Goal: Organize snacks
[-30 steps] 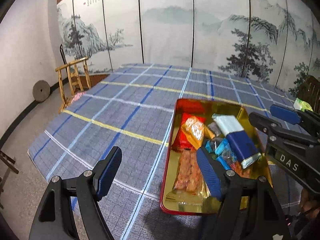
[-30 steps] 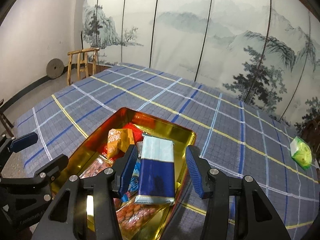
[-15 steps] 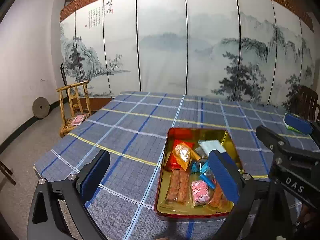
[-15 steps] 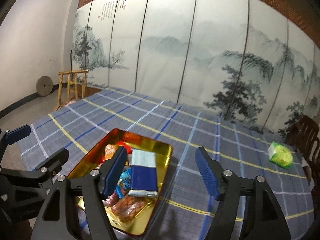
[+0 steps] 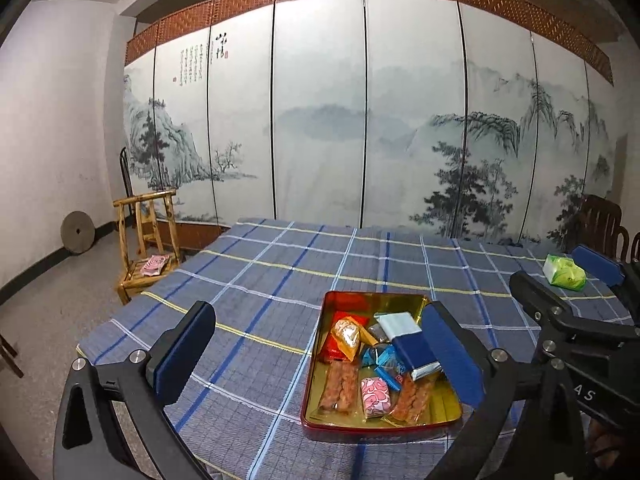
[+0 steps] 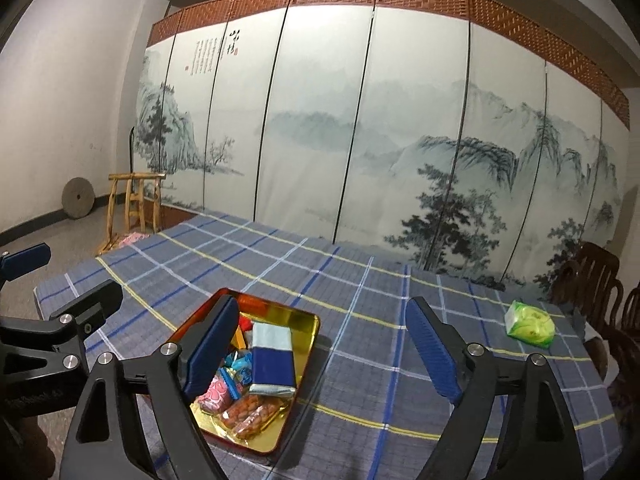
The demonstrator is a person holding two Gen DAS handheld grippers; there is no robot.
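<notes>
Hovering near: left gripper point(image 5: 320, 356) and right gripper point(image 6: 320, 356), jaws opening, nothing between | tin tray point(image 5: 416, 302) holds snacks on bench | green packet point(image 6: 530, 323) far right, risks being forgotten outside tray.

A table point(image 5: 280, 280) draped in a blue plaid cloth with white, yellow and dark blue lines carries two things directly. A red-rimmed, gold-lined tray point(image 5: 416, 303) filled with wrapped snacks lies near the front edge, at about 6 o'clock on the tabletop. A green packet point(image 6: 529, 323) rests well apart from it, toward 3 o'clock near the right edge.
</notes>
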